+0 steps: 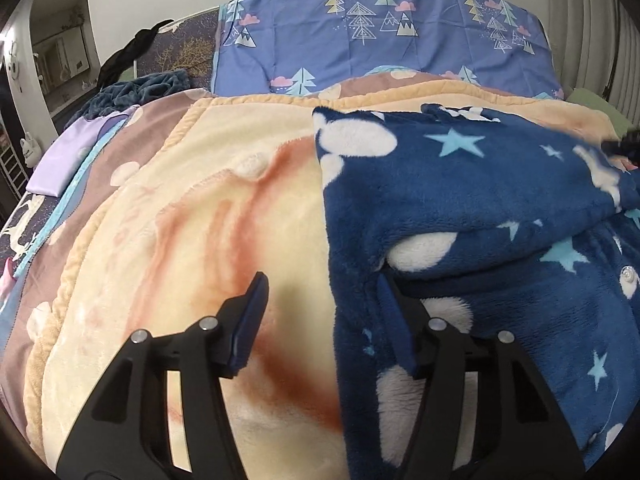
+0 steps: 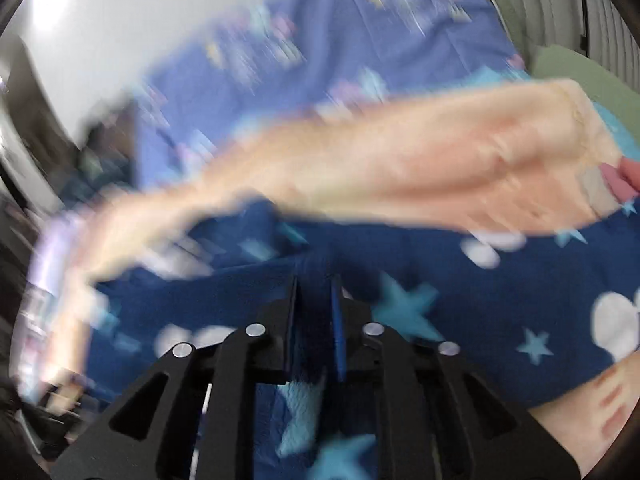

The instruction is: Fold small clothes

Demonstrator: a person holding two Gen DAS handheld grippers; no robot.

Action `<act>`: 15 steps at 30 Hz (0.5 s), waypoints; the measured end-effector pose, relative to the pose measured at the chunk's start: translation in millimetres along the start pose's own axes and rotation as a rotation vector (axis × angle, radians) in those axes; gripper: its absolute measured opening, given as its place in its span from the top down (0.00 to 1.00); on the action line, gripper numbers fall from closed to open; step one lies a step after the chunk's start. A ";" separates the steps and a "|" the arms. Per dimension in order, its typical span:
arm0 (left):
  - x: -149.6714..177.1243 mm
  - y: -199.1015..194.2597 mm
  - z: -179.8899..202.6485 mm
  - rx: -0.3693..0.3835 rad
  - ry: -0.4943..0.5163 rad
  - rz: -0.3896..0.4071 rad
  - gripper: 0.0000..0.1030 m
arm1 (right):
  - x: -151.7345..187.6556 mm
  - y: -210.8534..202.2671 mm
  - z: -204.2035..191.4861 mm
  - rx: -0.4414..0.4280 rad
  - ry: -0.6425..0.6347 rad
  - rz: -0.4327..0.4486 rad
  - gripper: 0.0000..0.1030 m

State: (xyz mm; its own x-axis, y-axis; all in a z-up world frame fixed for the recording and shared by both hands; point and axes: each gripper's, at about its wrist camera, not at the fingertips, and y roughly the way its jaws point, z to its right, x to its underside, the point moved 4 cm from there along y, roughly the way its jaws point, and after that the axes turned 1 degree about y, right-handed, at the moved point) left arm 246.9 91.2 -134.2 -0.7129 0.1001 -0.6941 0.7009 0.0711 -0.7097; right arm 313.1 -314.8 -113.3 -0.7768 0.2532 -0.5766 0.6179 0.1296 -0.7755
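Observation:
A navy fleece garment (image 1: 460, 184) with white blobs and light blue stars lies on a cream and orange blanket (image 1: 200, 220), its upper part folded over itself. My left gripper (image 1: 320, 284) stands open across the garment's left edge. Its left finger (image 1: 252, 308) rests over bare blanket and its right finger (image 1: 396, 320) is tucked under a fold. The right wrist view is blurred. There my right gripper (image 2: 315, 282) has its jaws close together with the navy fleece garment (image 2: 460, 280) pinched between them.
A blue quilt with a tree print (image 1: 360, 40) lies at the head of the bed, below a white wall. Dark clothes (image 1: 132, 88) and a lilac cloth (image 1: 60, 160) sit at the left edge. A pink item (image 2: 624, 180) shows at the far right.

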 end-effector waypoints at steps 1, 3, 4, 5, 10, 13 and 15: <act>0.4 -2.6 -0.6 -0.010 0.002 0.007 0.39 | 3.1 -4.6 3.8 -0.036 0.025 0.015 0.82; 1.2 -6.7 -3.2 -0.025 0.004 0.015 0.35 | 9.8 -21.0 7.5 -0.100 0.069 0.060 0.78; 0.7 -8.7 -4.9 -0.029 0.002 0.017 0.35 | 14.0 -32.4 3.8 -0.146 0.064 0.071 0.78; -0.2 -10.3 -5.7 -0.034 0.000 0.020 0.35 | 19.2 -39.6 -3.9 -0.192 0.042 0.071 0.77; -12.2 -43.2 -10.7 0.052 -0.124 0.042 0.80 | 64.0 -37.5 -39.8 -0.239 -0.143 -0.042 0.78; -31.8 -56.0 8.7 0.137 -0.153 0.070 0.82 | 77.4 -2.0 -29.9 -0.168 -0.086 -0.095 0.82; -45.1 -51.7 37.4 0.169 -0.088 0.080 0.82 | 78.2 -4.4 -31.7 -0.151 -0.075 -0.079 0.81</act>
State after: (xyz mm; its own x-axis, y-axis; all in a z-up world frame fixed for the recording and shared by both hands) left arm 242.0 45.9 -70.7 -0.6593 0.0111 -0.7518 0.7471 -0.1020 -0.6568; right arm 253.5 -265.2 -146.8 -0.8269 0.1655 -0.5375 0.5617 0.2900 -0.7749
